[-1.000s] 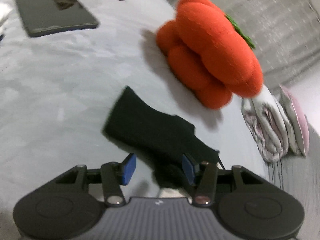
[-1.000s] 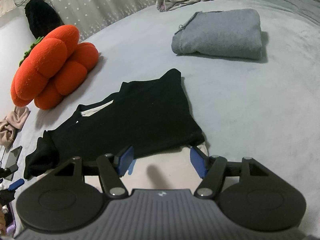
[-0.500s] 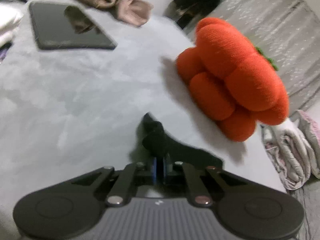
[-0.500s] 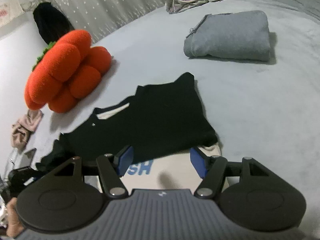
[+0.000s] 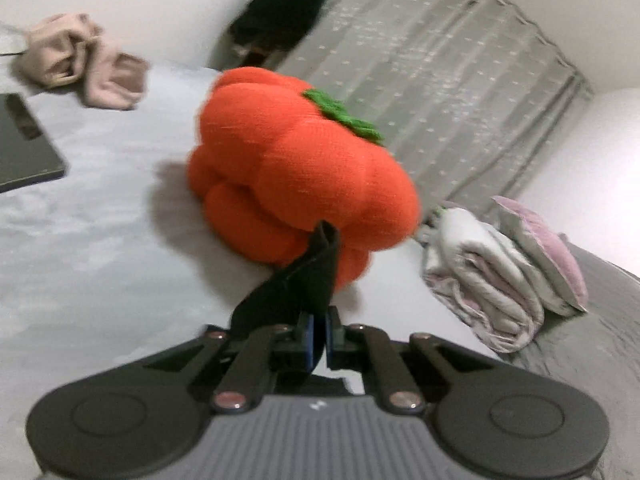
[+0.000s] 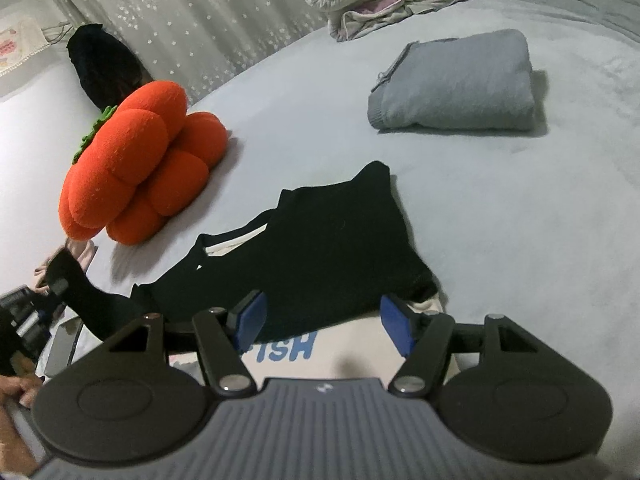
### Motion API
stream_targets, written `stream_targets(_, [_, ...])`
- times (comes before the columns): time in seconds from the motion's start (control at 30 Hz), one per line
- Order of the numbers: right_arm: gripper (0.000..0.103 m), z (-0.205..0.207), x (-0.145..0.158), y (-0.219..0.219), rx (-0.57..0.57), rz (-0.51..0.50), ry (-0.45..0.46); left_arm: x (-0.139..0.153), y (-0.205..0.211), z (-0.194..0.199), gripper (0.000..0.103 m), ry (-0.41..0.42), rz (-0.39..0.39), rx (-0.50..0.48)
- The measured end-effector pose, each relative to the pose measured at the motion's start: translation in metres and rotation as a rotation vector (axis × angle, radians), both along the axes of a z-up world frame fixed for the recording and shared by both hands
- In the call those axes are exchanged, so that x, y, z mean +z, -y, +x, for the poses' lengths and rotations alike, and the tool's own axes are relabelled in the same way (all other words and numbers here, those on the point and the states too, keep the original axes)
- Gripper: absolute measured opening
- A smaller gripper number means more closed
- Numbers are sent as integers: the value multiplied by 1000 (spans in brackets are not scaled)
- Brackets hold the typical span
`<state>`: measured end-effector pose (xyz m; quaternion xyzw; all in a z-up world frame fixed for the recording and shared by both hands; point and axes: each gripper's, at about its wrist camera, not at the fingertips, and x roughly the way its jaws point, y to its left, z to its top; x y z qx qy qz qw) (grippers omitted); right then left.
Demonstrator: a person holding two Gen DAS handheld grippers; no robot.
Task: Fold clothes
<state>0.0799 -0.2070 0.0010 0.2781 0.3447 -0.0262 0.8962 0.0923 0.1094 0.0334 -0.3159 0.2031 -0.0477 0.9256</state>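
A black and cream shirt (image 6: 320, 248) with blue letters lies on the grey bed (image 6: 500, 220). One black sleeve is folded across its body. My left gripper (image 5: 318, 338) is shut on the other black sleeve (image 5: 300, 280) and holds it lifted off the bed; the lifted sleeve (image 6: 76, 292) also shows at the left of the right wrist view. My right gripper (image 6: 324, 320) is open and empty, hovering over the shirt's cream lower part.
An orange pumpkin cushion (image 5: 296, 184) sits just beyond the lifted sleeve. A folded grey garment (image 6: 456, 84) lies at the far right. A rolled quilt (image 5: 480, 276) and pink pillow (image 5: 548, 248) lie at the bed's edge. A dark tablet (image 5: 20, 152) and beige cloth (image 5: 80, 60) lie far left.
My left gripper shut on the black sleeve end and lifted it off the bed toward the cushion. My right gripper stayed open and drew back slightly, showing more cream fabric and blue letters.
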Motion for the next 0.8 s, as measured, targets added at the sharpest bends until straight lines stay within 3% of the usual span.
stream_targets(0.47, [67, 0, 0, 6, -15, 23, 5, 18, 87, 11, 5, 18, -76, -211])
stream_targets(0.8, [67, -1, 1, 18, -46, 50, 10, -19, 157, 21, 5, -70, -53, -337])
